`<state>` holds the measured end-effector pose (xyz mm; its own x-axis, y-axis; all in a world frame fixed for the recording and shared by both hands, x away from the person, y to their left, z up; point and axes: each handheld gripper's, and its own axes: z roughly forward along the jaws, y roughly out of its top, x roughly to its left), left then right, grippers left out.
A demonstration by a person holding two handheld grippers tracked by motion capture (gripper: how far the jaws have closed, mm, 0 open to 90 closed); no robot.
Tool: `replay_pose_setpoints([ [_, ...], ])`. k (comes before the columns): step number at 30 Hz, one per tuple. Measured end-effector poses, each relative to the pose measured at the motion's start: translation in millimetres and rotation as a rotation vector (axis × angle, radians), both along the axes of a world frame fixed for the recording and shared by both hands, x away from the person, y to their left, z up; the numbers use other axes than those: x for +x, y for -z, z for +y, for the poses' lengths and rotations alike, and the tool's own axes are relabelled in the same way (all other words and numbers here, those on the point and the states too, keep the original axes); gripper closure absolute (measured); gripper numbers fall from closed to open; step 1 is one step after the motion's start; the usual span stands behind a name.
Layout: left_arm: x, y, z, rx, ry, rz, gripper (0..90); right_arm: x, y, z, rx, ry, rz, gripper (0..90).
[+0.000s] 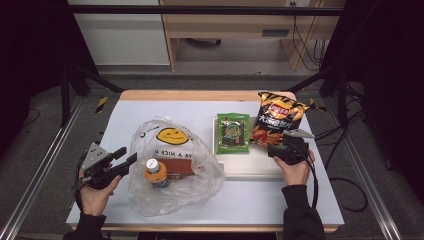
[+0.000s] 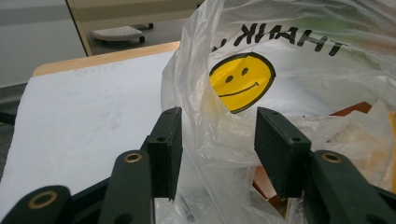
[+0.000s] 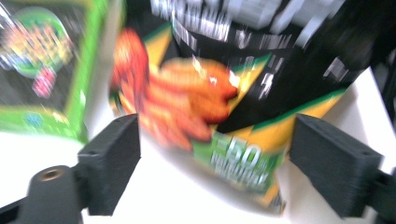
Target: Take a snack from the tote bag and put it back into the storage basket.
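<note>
My right gripper (image 3: 215, 163) has its jaws wide apart before the chip bag (image 3: 219, 107) (nothing pinched), while my left gripper (image 2: 217, 140) stands apart around the plastic bag (image 2: 280, 70) edge.

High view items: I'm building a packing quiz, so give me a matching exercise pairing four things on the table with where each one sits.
Things:
1. orange-capped bottle
2. chip bag
3. green packet
4. left gripper

Places:
A. left half of the white tray
B. at the plastic bag's left edge
C. inside the plastic bag
D. ahead of the right gripper

Pairs: 1-C, 2-D, 3-A, 4-B
</note>
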<state>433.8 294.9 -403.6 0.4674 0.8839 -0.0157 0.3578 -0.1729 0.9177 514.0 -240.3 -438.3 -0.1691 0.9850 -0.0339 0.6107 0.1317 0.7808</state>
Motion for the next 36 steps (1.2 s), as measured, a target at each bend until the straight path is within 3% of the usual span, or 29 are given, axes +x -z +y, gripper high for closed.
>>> replay_pose_setpoints([
  [3,0.9,1.8,0.4,0.004,0.000,0.007,51.2,4.1,4.6,0.6,-0.054,0.012,0.000,16.9],
  [10,-0.1,0.2,1.2,0.003,-0.001,0.001,51.2,9.1,1.5,-5.9,-0.039,0.062,-0.020,35.6],
  [15,-0.1,0.8,0.4,0.002,0.000,0.002,51.3,3.2,-3.7,-1.6,-0.116,0.075,-0.030,50.1],
  [20,-0.2,-0.1,1.3,0.000,0.000,0.000,51.2,0.9,-5.2,-5.3,-0.083,0.061,-0.009,53.6],
  [23,-0.6,-0.7,2.3,-0.007,0.000,-0.002,50.9,-4.1,-7.7,-6.2,-0.012,0.044,-0.023,51.7],
  [29,-3.0,-5.1,3.9,-0.010,0.004,-0.019,46.2,-22.9,-23.5,0.8,0.077,-0.051,-0.123,47.0],
  [36,-5.3,-8.4,-1.1,0.018,0.017,-0.036,42.8,-41.9,-33.4,11.7,0.108,-0.156,-0.195,41.8],
])
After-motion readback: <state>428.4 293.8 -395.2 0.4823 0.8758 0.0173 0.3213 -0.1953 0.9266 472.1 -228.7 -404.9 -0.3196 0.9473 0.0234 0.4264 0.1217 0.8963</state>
